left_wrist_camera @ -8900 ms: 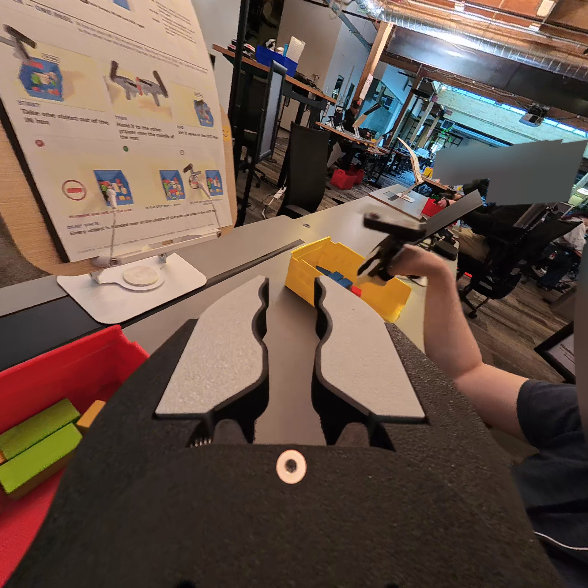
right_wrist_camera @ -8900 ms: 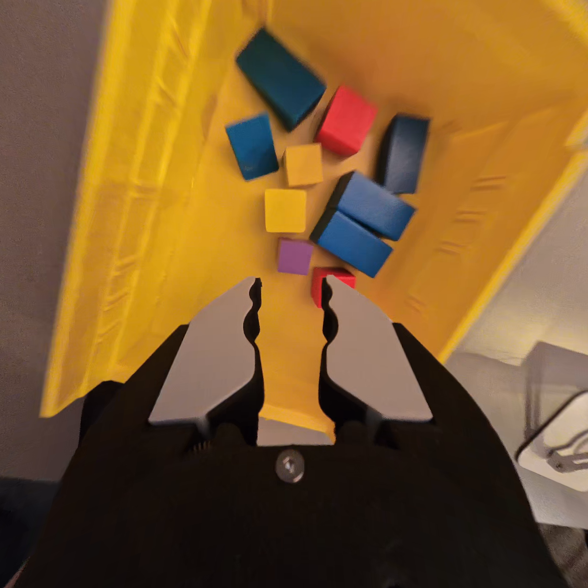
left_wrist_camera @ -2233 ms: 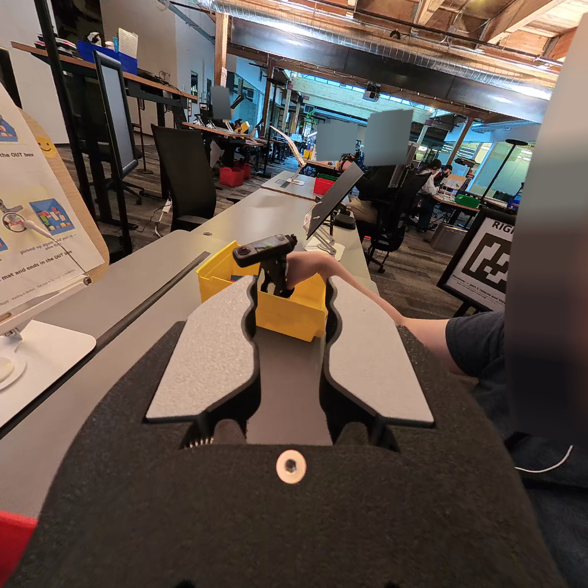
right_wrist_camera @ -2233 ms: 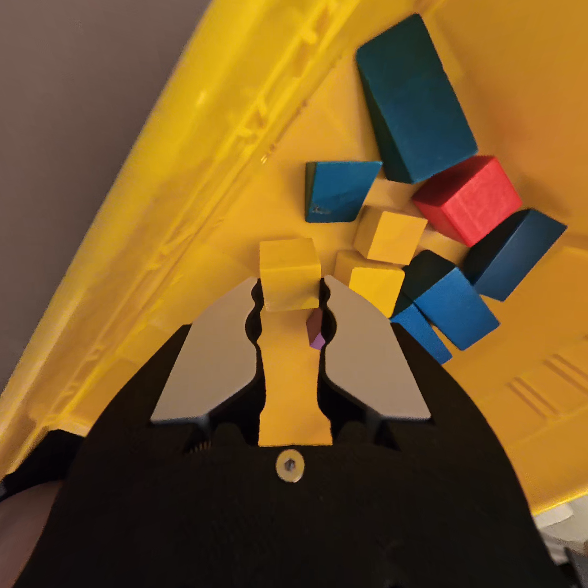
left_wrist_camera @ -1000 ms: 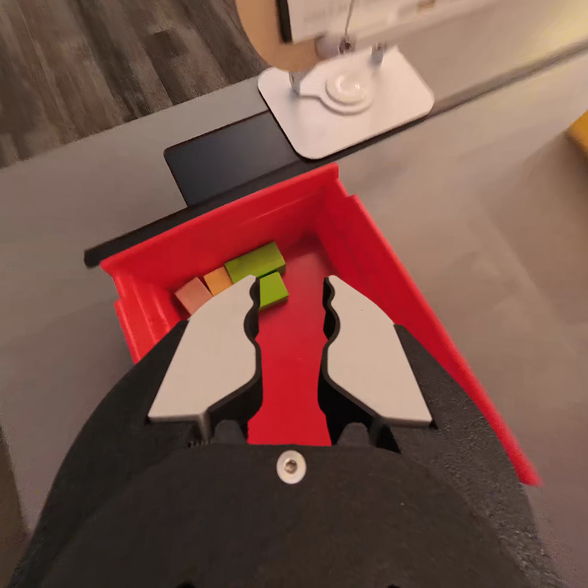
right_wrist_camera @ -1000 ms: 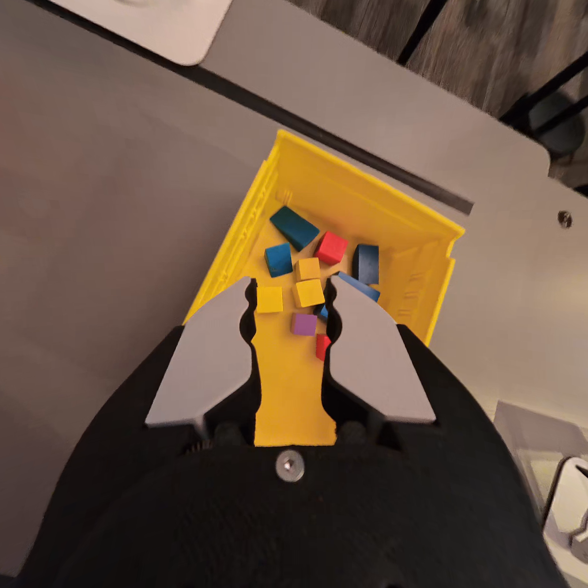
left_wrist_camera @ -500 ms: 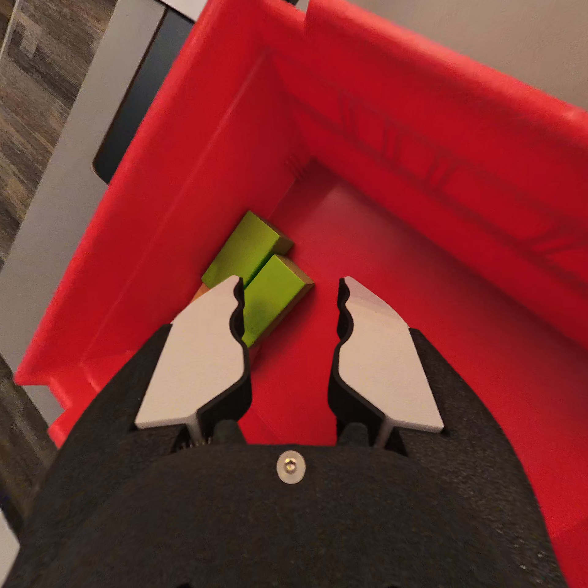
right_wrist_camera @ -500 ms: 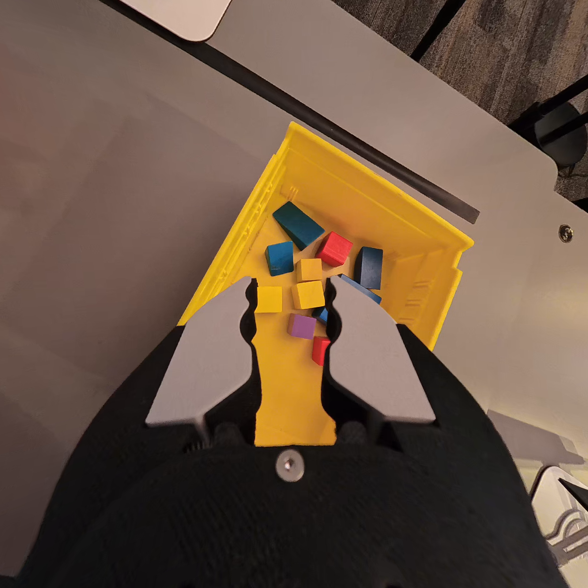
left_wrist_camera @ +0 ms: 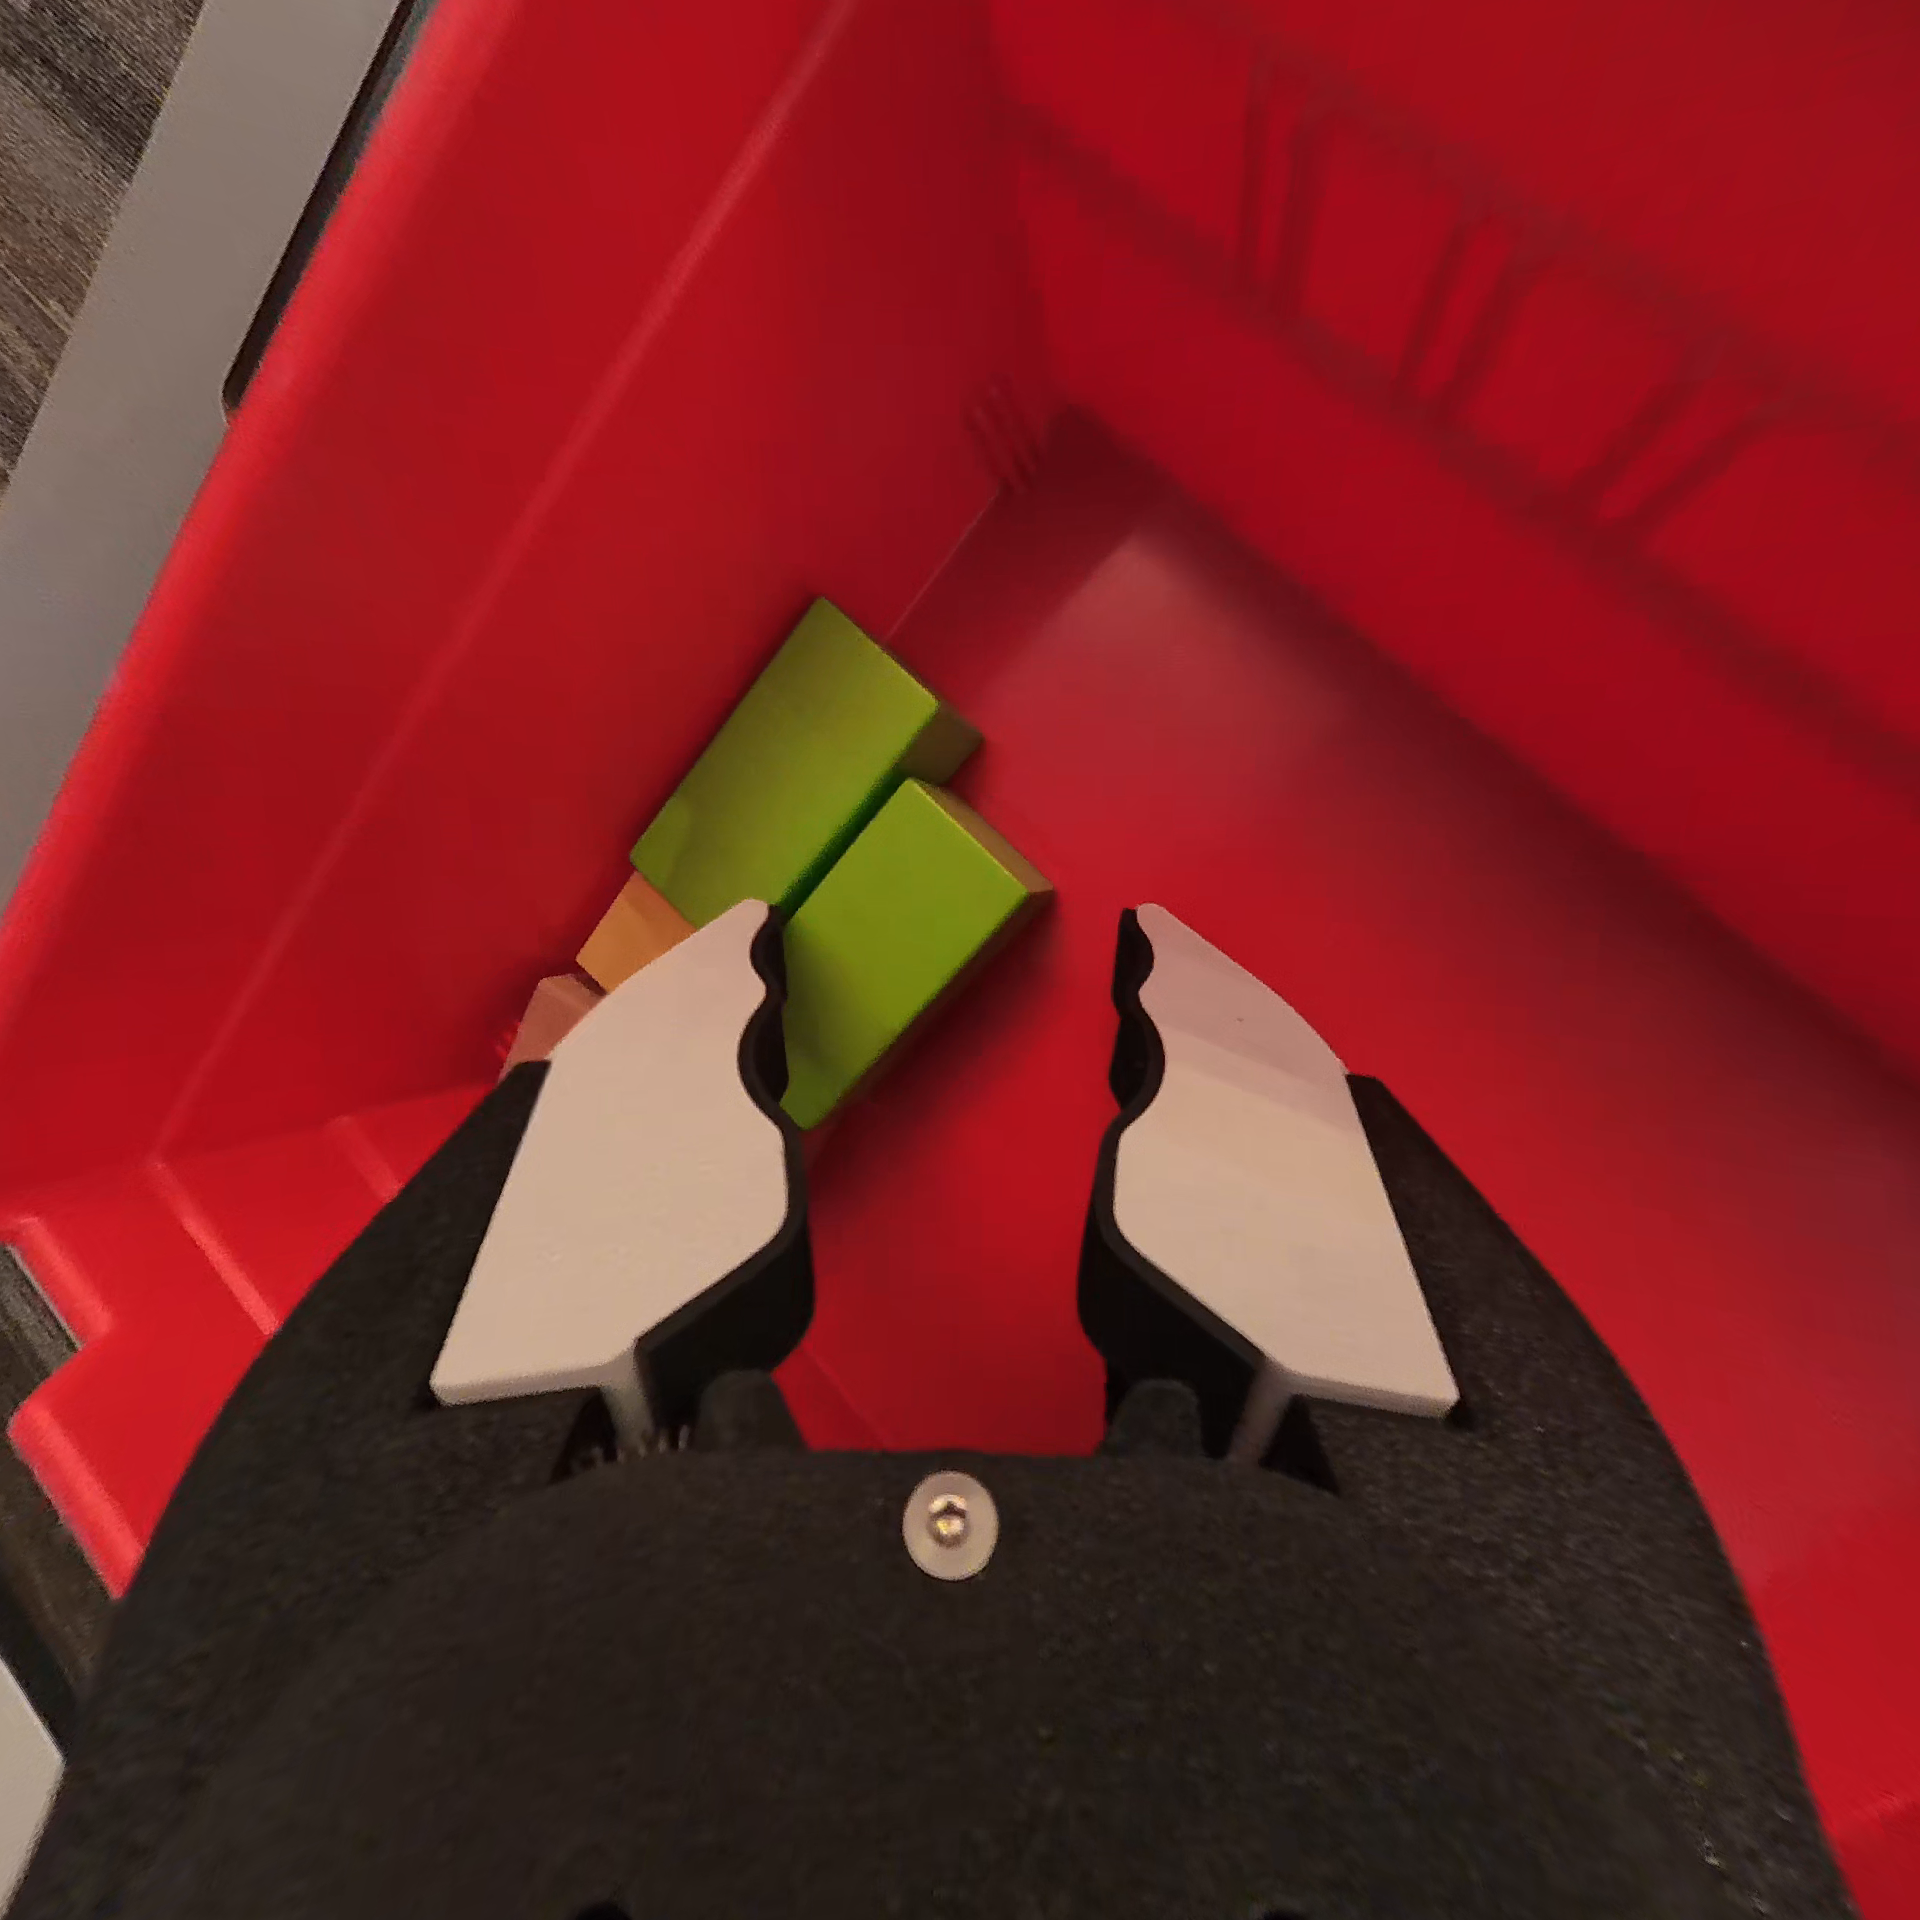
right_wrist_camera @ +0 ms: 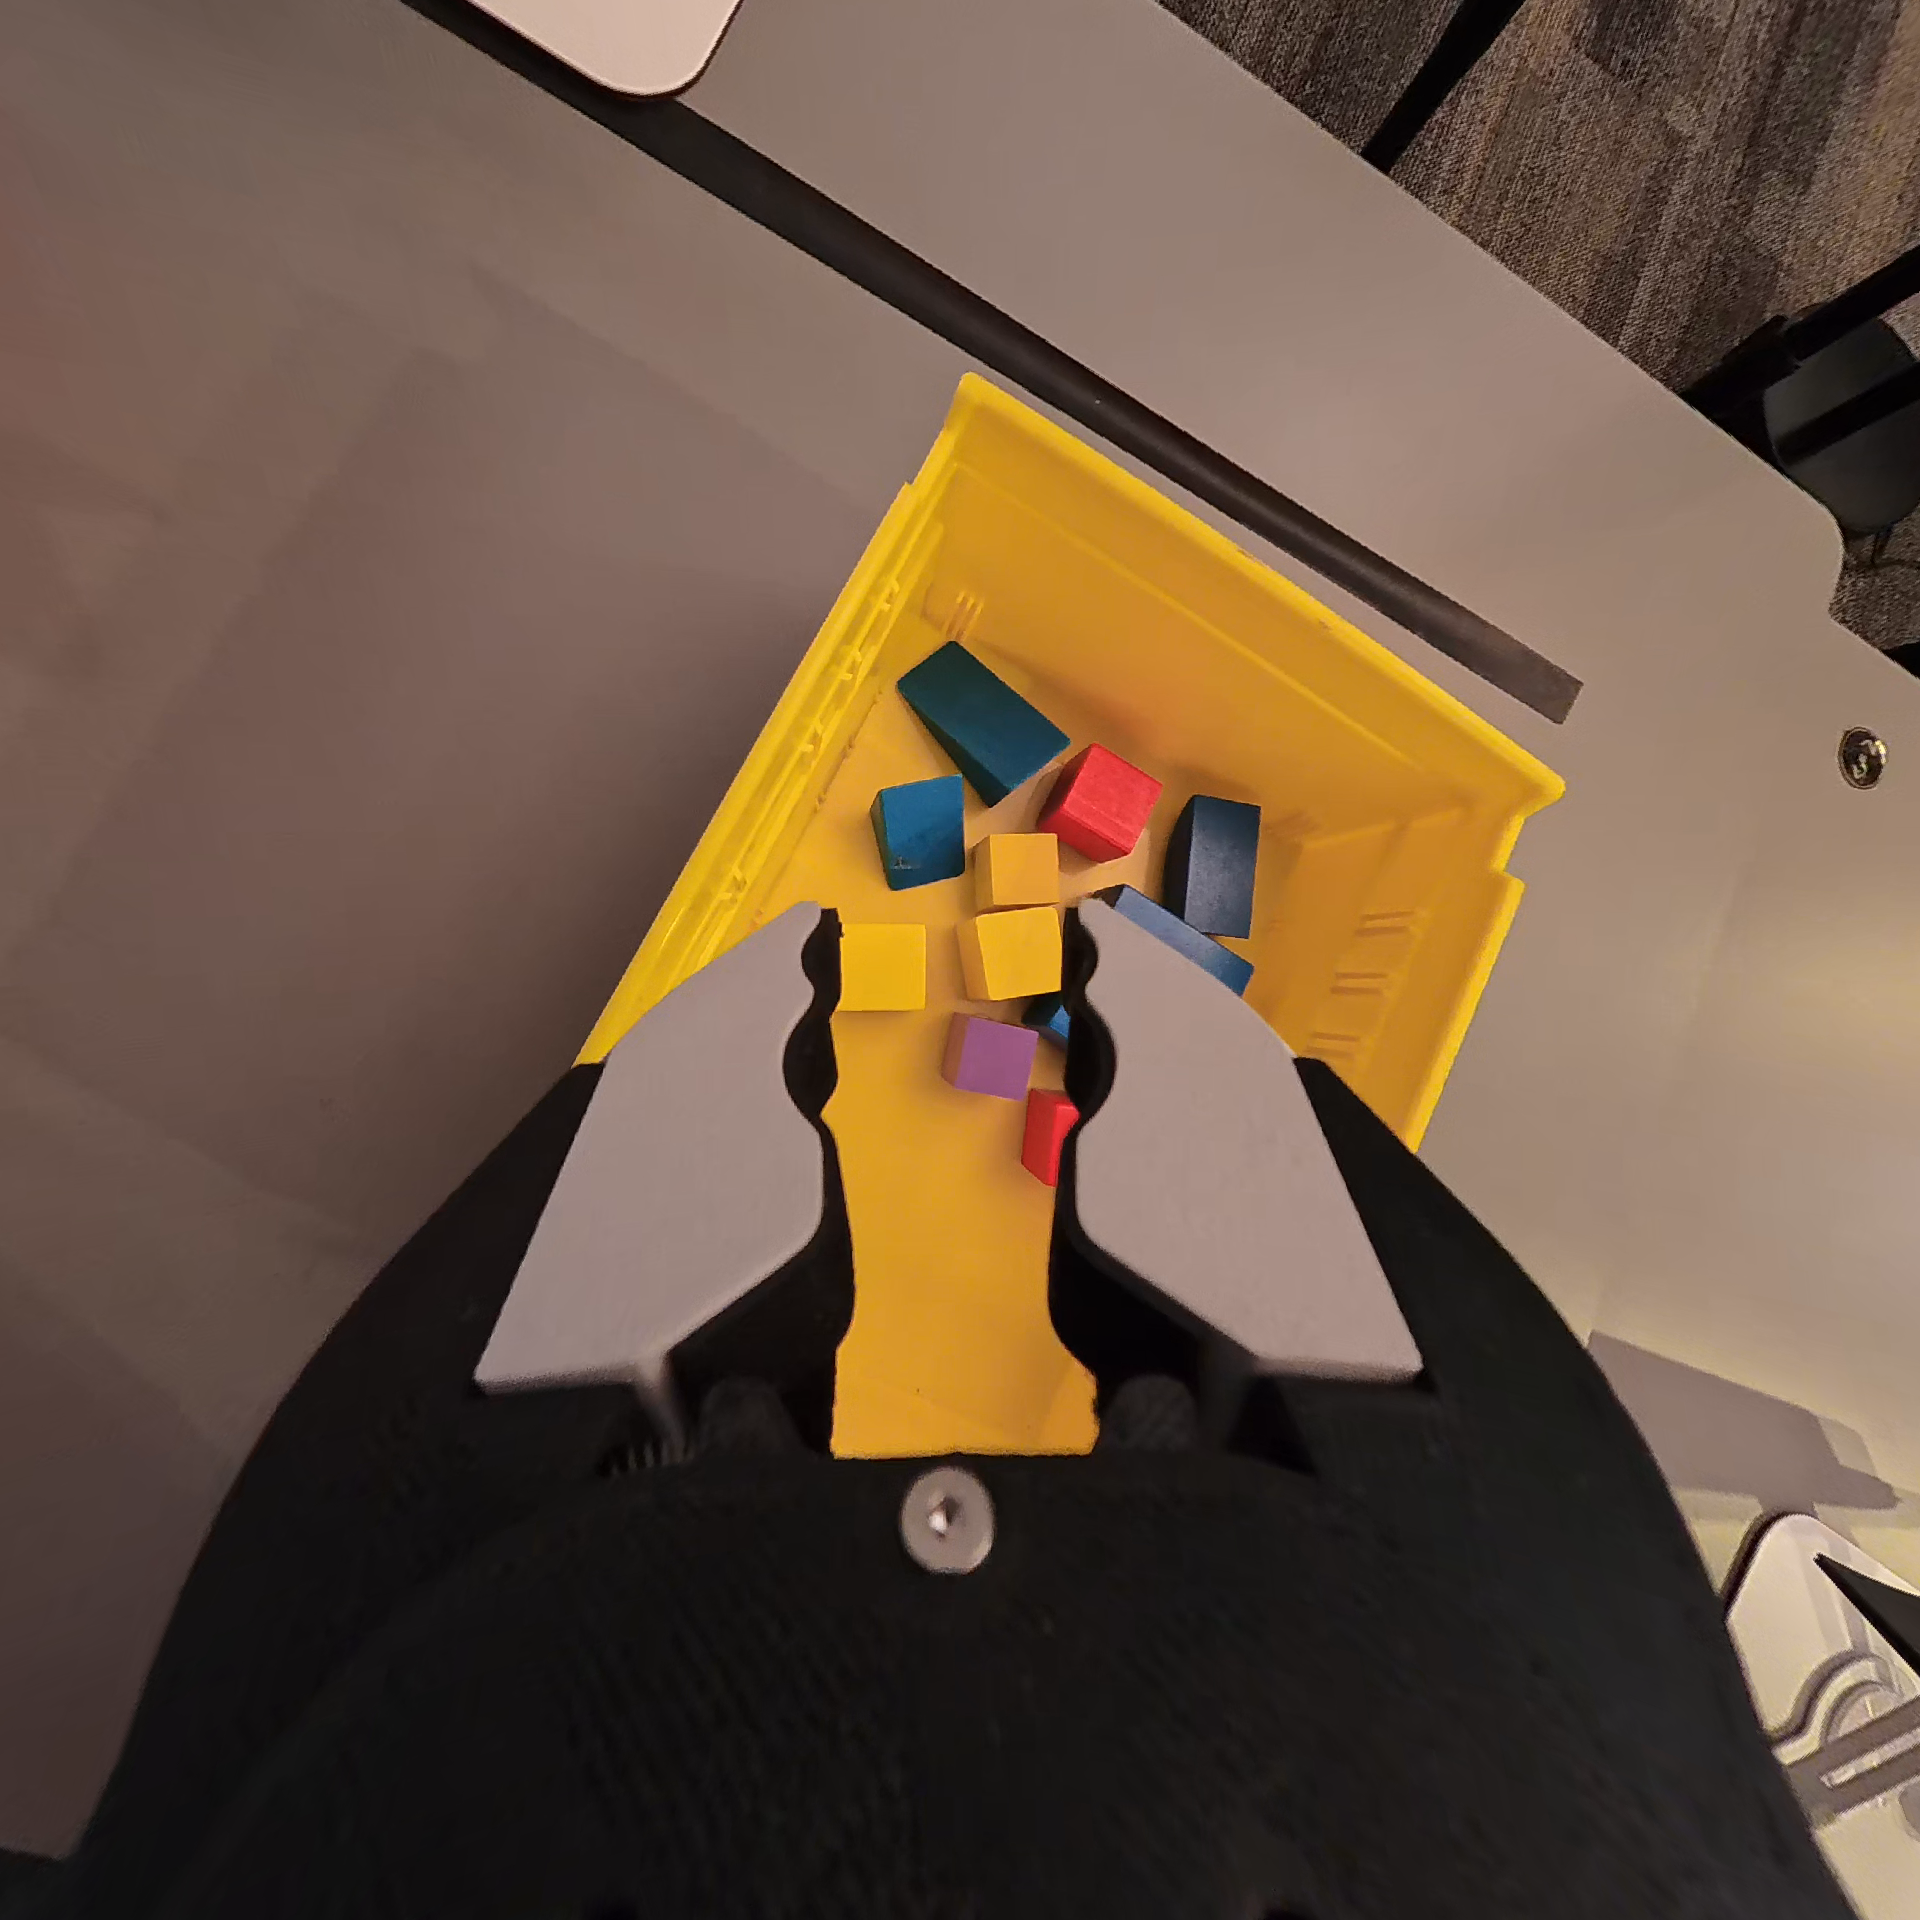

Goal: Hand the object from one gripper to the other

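Note:
In the left wrist view, my left gripper (left_wrist_camera: 943,920) is open and empty, low inside a red bin (left_wrist_camera: 1455,436). Two green blocks (left_wrist_camera: 894,935) lie against the bin's left wall; the nearer one sits just past my left fingertip. An orange block (left_wrist_camera: 634,930) and a pinkish block (left_wrist_camera: 551,1013) lie partly hidden behind that finger. In the right wrist view, my right gripper (right_wrist_camera: 951,920) is open and empty, held high above a yellow bin (right_wrist_camera: 1195,623) with several blue, yellow, red and purple blocks (right_wrist_camera: 1003,951).
Both bins stand on a grey table (right_wrist_camera: 364,520). A dark strip (right_wrist_camera: 1039,353) crosses the table behind the yellow bin. A white stand base (right_wrist_camera: 613,42) shows at the top edge. Carpeted floor (right_wrist_camera: 1558,114) lies beyond the table's far edge.
My left gripper has dropped deeper into the red bin toward the green blocks and its jaws have spread wider. My right gripper, which had let go of a yellow block, holds still above the yellow bin.

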Motion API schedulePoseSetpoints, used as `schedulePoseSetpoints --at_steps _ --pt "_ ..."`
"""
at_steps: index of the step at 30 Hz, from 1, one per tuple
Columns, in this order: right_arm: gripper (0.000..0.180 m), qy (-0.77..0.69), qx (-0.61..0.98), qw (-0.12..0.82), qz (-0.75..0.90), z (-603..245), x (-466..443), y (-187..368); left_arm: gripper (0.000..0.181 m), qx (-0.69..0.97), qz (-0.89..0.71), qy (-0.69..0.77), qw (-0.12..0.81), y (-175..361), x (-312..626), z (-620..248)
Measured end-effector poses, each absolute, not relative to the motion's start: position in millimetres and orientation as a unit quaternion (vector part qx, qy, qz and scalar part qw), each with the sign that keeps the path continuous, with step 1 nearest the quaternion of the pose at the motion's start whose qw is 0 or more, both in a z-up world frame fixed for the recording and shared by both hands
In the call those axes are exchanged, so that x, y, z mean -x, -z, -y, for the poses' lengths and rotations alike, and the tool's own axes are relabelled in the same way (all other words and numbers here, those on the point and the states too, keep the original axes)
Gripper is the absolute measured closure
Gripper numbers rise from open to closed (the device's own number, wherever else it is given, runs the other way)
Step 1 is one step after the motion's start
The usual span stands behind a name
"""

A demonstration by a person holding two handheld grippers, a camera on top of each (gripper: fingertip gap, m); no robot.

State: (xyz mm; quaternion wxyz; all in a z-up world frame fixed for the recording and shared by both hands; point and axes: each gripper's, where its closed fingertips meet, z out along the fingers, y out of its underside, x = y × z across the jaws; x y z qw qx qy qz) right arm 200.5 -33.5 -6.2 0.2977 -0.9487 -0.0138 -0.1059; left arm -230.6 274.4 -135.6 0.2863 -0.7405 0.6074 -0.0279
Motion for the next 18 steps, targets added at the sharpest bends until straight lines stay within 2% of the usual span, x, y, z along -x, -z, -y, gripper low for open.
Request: schedulePoseSetpoints --at_steps 8,11,18 --pt "0.138 0.106 0.950 0.294 0.014 33.8 -201.2 8.1 0.123 0.748 -0.613 0.024 0.253 134.5 242.8 -265.3" --pt "0.138 0.107 0.950 0.292 0.015 33.1 -200.8 8.8 0.111 0.740 -0.613 0.005 0.276 132.8 243.0 -273.0" --pt "0.138 0.107 0.951 0.289 0.018 33.7 -200.2 10.0 0.119 0.754 -0.610 0.015 0.245 143.3 246.0 -269.5"
